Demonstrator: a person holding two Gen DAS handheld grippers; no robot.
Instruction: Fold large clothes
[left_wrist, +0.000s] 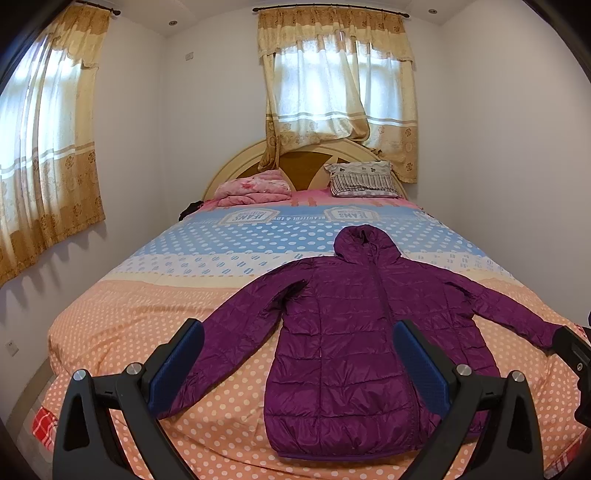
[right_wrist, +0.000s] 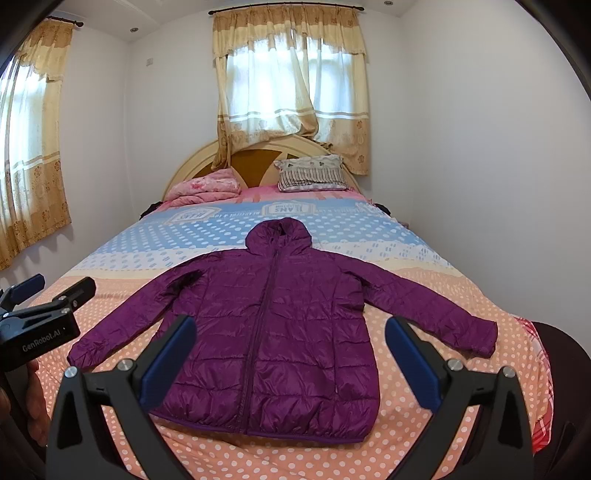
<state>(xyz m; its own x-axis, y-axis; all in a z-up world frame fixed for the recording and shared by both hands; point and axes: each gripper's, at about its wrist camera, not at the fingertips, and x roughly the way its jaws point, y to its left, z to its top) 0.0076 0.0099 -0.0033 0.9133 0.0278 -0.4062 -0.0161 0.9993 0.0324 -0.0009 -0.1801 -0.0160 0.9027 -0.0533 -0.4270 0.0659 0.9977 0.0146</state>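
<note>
One purple jacket (left_wrist: 347, 332), two grippers agape.

Lighting: soft daylight through curtained windows (left_wrist: 332, 88), slightly blown out; even, bright room. Shadows: faint below the side curtain (left_wrist: 48, 147). Optics: strong fisheye bending, dark vignetted corners. Focus: sharp throughout.
</note>
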